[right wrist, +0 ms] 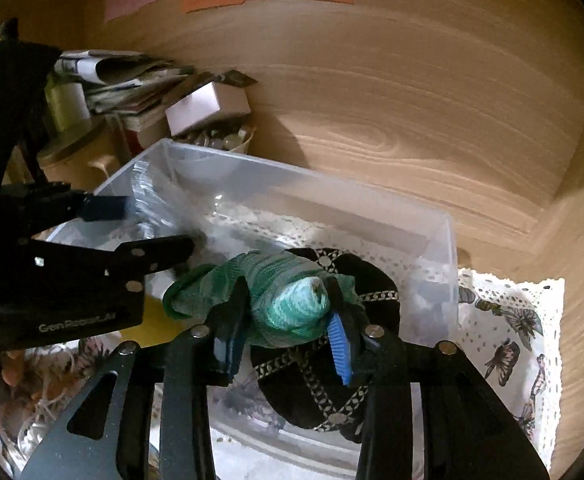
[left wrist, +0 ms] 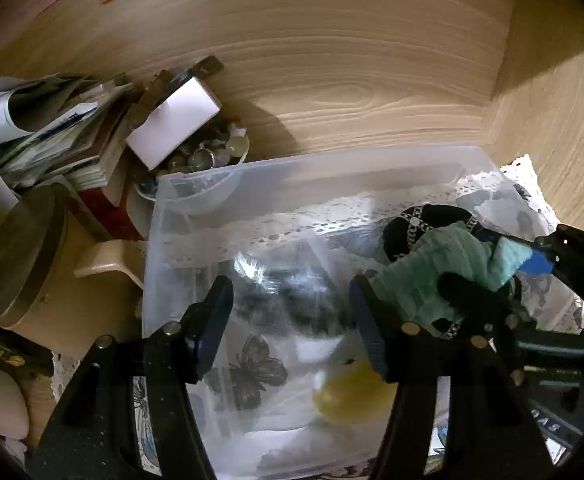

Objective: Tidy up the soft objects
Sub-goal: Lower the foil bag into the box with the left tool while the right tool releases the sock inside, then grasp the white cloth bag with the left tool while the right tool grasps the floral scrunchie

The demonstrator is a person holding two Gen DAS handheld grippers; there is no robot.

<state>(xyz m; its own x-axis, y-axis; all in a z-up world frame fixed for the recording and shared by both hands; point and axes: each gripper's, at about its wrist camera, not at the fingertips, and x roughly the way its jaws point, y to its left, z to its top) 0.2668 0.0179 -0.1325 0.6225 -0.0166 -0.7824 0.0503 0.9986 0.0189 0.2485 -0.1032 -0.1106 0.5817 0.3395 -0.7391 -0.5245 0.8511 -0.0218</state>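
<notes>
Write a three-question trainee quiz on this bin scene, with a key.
1. True or false: the right gripper is shut on the green sock.
2. Multiple choice: the left gripper is A) shut on the sock, B) open over the clear plastic bin, C) out of view.
3. What lies under the sock inside the bin?

Key: 1 true; 2 B; 3 a black item with silver chain trim.

A bunched-up teal sock is held over a black, chain-patterned pouch, inside the clear plastic bin.
</notes>
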